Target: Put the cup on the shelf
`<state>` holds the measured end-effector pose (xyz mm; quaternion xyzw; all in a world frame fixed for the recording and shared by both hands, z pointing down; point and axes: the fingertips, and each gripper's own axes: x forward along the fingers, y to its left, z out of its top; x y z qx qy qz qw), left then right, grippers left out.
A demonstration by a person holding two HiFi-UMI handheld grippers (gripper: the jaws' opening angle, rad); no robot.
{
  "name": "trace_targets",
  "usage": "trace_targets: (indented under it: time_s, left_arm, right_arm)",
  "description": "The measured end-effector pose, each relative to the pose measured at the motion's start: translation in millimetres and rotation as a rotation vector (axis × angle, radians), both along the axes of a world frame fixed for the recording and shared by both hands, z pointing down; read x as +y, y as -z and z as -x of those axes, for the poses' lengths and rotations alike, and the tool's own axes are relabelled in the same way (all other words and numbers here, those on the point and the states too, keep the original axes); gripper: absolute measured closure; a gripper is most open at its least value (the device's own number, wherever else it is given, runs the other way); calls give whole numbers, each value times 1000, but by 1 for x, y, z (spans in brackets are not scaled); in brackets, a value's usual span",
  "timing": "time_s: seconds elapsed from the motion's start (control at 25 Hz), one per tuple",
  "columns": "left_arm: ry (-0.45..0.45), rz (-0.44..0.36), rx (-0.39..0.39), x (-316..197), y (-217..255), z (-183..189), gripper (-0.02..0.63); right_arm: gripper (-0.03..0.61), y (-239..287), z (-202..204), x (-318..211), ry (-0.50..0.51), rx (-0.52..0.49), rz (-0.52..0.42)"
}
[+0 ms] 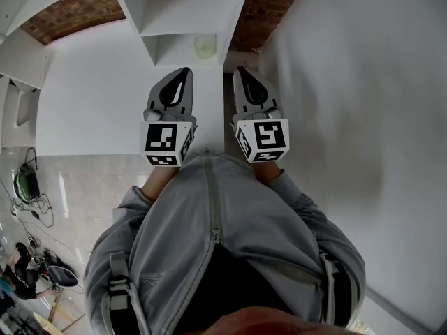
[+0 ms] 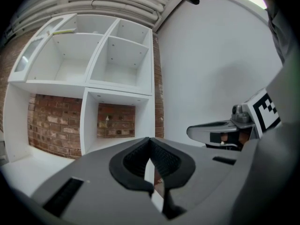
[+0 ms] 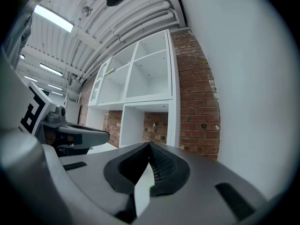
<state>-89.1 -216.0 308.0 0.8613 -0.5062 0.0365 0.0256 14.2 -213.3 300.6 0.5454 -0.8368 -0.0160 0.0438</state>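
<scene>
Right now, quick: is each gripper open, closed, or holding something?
Left gripper: closed, holding nothing.
Right gripper: closed, holding nothing.

Two grippers: the left gripper (image 1: pixel 185 72) and the right gripper (image 1: pixel 242 70). Two marker cubes: the left cube (image 1: pixel 166 139) and the right cube (image 1: pixel 264 137). One white shelf unit (image 2: pixel 86 86). One pale round thing far inside it, probably the cup (image 1: pixel 204 46).
</scene>
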Motion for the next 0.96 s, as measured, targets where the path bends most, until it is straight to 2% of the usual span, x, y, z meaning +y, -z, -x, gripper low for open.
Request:
trace_targets:
  time_s: [0.96]
  left_arm:
    - [-24, -13, -2, 1, -3, -3, 607]
  right_arm:
    - [552, -6, 8, 2, 14, 14, -4]
